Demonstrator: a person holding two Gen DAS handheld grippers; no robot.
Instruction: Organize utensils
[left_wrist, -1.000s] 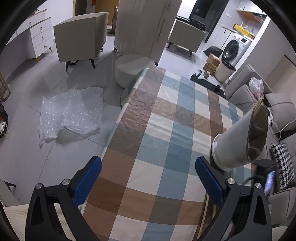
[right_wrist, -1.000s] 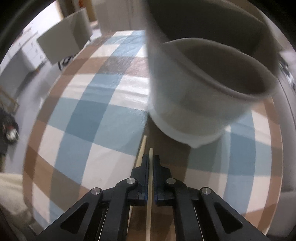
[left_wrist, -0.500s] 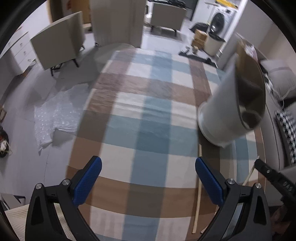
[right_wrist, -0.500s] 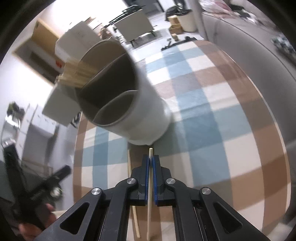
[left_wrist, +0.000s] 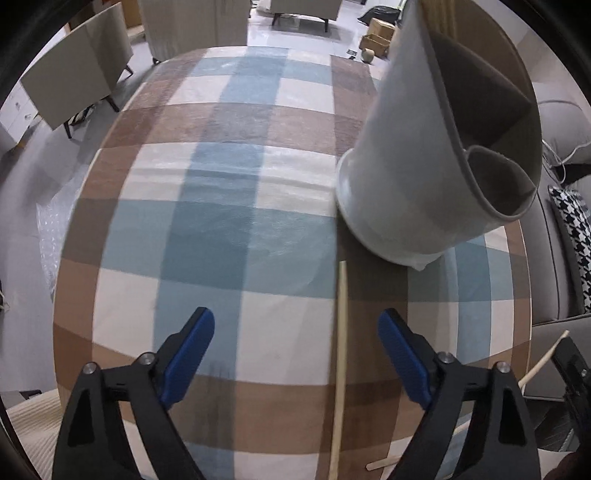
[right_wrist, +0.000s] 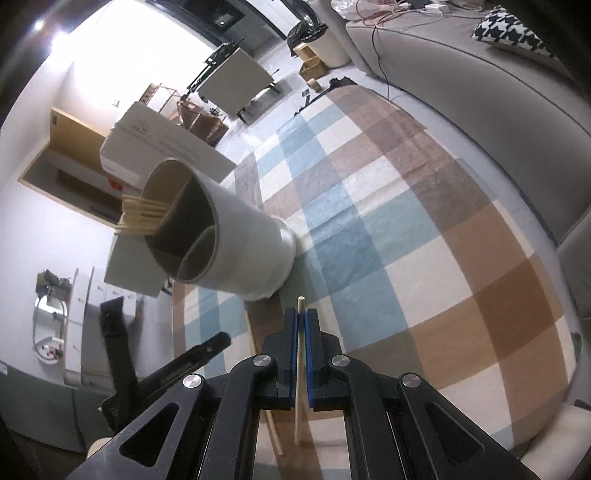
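Note:
A grey utensil holder (left_wrist: 424, 177) with divided compartments stands on the checked tablecloth (left_wrist: 229, 221); several chopsticks (right_wrist: 142, 216) stick out of its far compartment in the right wrist view. One loose chopstick (left_wrist: 340, 354) lies on the cloth between the blue pads of my left gripper (left_wrist: 295, 350), nearer the right pad. That gripper's jaws are closing and touch nothing. My right gripper (right_wrist: 301, 325) is shut on a chopstick (right_wrist: 298, 369), held above the table in front of the holder (right_wrist: 221, 236). The loose chopstick (right_wrist: 264, 384) also shows beside it.
A grey sofa (right_wrist: 480, 96) with a houndstooth cushion (left_wrist: 576, 236) runs along the table's right side. A short wooden stick (left_wrist: 382, 461) lies at the near edge. Armchairs (left_wrist: 74, 88), boxes and bubble wrap stand on the floor beyond the table.
My left gripper moved right and down over the loose chopstick, and its jaws narrowed. My right gripper rolled and lifted away from the holder, still clamping its chopstick.

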